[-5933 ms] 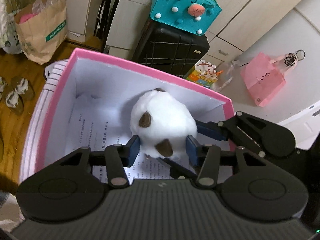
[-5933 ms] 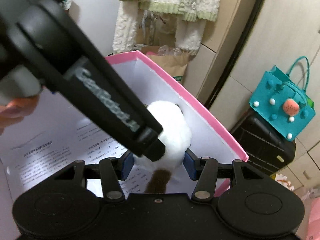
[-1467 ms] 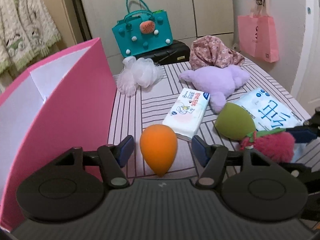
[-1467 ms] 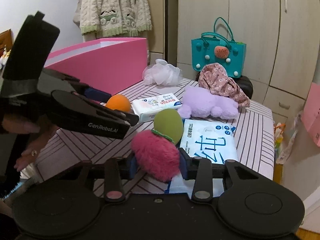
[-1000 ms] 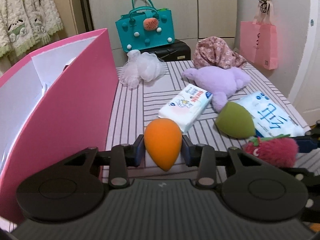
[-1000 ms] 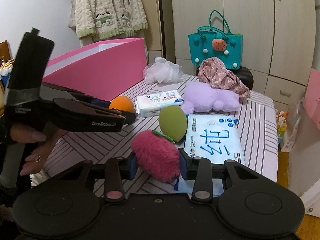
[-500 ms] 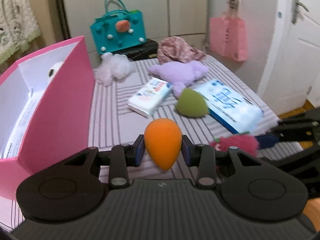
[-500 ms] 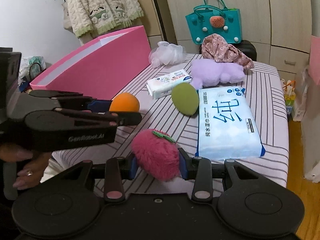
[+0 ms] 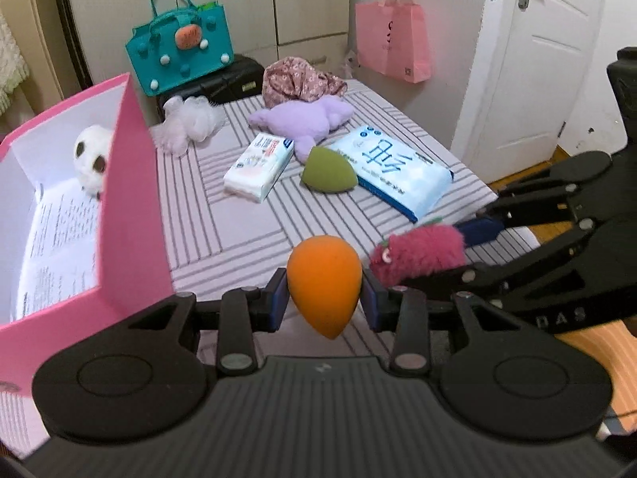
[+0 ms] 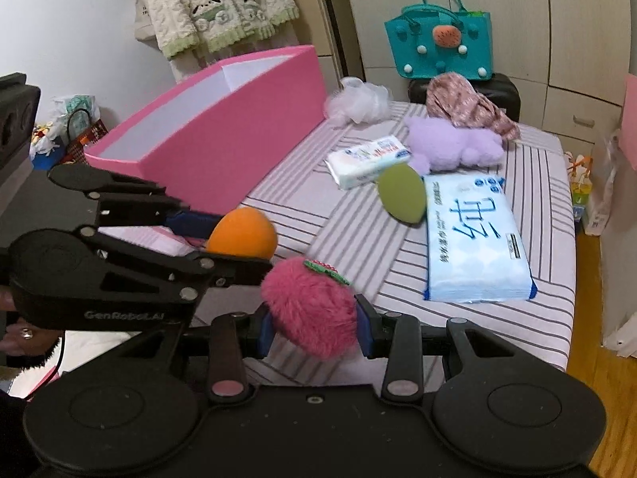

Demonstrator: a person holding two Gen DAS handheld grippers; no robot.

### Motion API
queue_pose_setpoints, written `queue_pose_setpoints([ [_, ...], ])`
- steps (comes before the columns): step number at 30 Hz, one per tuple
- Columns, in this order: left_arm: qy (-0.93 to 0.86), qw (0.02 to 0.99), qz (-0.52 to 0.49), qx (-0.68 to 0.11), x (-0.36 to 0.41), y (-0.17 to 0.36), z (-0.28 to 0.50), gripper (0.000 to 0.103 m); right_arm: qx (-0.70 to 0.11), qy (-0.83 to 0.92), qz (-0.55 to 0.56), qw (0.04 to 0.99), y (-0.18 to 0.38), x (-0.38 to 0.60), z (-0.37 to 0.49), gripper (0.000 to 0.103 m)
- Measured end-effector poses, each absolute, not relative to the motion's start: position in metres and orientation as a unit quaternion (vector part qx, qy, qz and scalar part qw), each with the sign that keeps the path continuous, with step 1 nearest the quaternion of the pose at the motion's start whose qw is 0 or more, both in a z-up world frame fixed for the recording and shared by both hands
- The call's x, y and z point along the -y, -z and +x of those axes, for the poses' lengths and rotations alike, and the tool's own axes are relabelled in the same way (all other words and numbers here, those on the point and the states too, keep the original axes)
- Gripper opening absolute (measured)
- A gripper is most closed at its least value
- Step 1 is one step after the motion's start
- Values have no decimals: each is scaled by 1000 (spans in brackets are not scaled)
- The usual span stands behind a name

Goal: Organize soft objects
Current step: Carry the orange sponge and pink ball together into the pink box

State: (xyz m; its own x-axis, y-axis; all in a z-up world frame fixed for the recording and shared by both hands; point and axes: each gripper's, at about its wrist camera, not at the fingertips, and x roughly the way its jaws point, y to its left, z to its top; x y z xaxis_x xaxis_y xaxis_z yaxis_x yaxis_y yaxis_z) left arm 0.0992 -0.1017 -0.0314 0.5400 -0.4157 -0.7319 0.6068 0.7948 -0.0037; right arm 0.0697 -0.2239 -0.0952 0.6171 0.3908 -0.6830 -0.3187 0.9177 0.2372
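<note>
Starting at the left, the tall pink cardboard box (image 9: pixel 131 215) stands open on the striped tablecloth (image 9: pixel 239 235), and a white plush toy with brown patches (image 9: pixel 91 155) already lies deep inside on the printed paper lining. Just right of that box wall, the left gripper (image 9: pixel 324 298) is clamped on an orange teardrop-shaped sponge (image 9: pixel 324 283), pointed end toward the handle, round end forward, clear of the cloth. Beside it, nearly touching, the right gripper (image 10: pixel 314 328) is squeezed tight on a fuzzy magenta strawberry plush (image 10: pixel 310 306) with its green leaf cap up. Both loads are off the table!

Now the key bit: the box opening lies to the left of both tools, long axis running away from us, and the left hand is plainly the nearer, so I'd guess orange goes in first.

Farther right, waiting on the cloth: a small white tissue pack (image 9: pixel 258 167), a green teardrop sponge (image 9: pixel 328 171), a lilac plush animal (image 9: pixel 302 119) and a large blue-and-white wipes pack (image 9: pixel 394 163).
</note>
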Motion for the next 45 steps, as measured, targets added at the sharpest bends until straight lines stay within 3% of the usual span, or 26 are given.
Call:
queue_pose_setpoints([
  [13,314,831,100,-447,37,-13,96,37,-411,-255,47,874,48,184,79,44],
  [26,296,853,68,-425,-29,-48,102,37,-380,-310,16,871,3,140,102,45],
  [36,264,880,33,-393,-61,-67,146,37,-323,-327,-23,888,-17,109,149,45],
  [45,223,881,-15,-416,-77,-51,223,37,-298,-298,-137,897,-2,65,222,44],
])
